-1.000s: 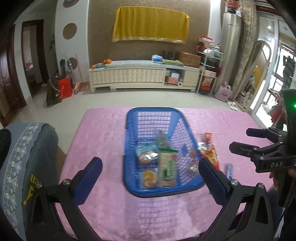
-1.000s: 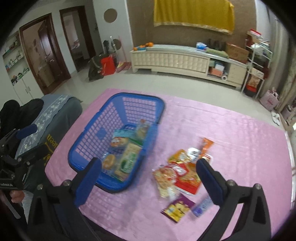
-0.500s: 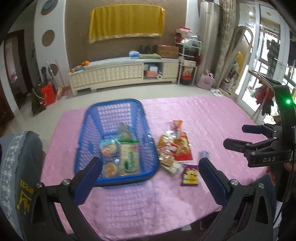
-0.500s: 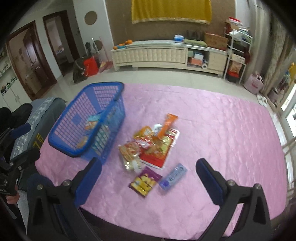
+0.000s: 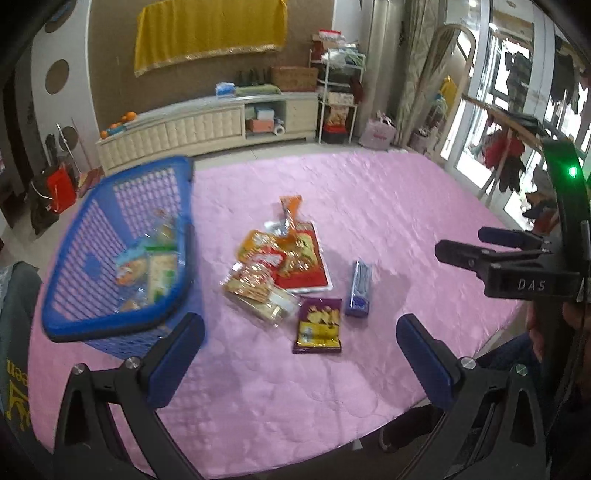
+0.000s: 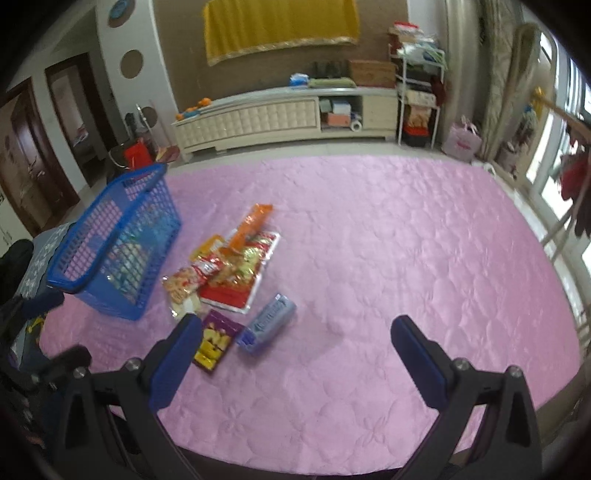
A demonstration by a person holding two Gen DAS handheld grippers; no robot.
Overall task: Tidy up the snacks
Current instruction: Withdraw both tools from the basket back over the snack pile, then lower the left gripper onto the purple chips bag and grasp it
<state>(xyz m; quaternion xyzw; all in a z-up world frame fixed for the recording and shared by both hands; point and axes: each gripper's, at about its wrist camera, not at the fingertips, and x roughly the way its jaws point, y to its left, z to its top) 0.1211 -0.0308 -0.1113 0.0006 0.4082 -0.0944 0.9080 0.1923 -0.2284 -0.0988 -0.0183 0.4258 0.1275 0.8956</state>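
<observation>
Daylight enters from windows at right, overexposed there. Room evenly bright; pink cloth shows soft sheen. Motion blur on basket. Fisheye bending, dark vignette at corners.

Both views have swung from the basket toward the loose snacks.

A long cream cabinet stands against the brown wall. A yellow cloth hangs above it. Right of it are bright windows; left, dark doors.
</observation>
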